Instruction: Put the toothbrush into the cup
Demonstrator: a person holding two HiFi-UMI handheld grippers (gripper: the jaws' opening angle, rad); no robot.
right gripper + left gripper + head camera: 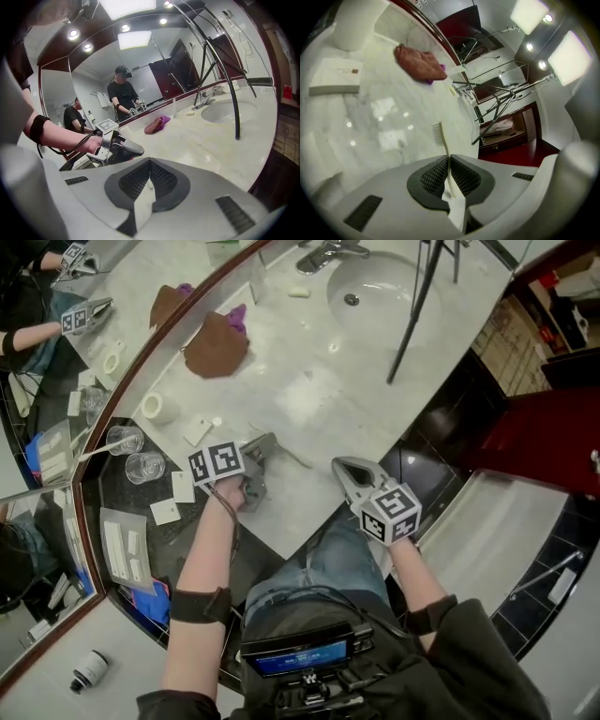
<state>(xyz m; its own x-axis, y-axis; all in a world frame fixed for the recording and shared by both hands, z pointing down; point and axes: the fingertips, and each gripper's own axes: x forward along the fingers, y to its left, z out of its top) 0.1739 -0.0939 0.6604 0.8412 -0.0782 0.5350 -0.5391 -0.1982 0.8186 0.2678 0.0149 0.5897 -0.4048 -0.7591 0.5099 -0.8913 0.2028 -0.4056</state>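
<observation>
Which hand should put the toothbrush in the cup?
Left. The left gripper has its jaws pinched on the toothbrush, and the cups stand on its side. The right gripper is shut, empty, and farther from them.

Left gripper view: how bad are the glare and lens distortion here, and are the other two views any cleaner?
Left gripper view: strong fisheye bending, dark corners, blown-out ceiling light panels, glare spots on the glossy pale marble counter; the white plastic toothbrush reads clearly. Right gripper view: same bending, dark rim. Head view: evenly lit, mild counter sheen.
</observation>
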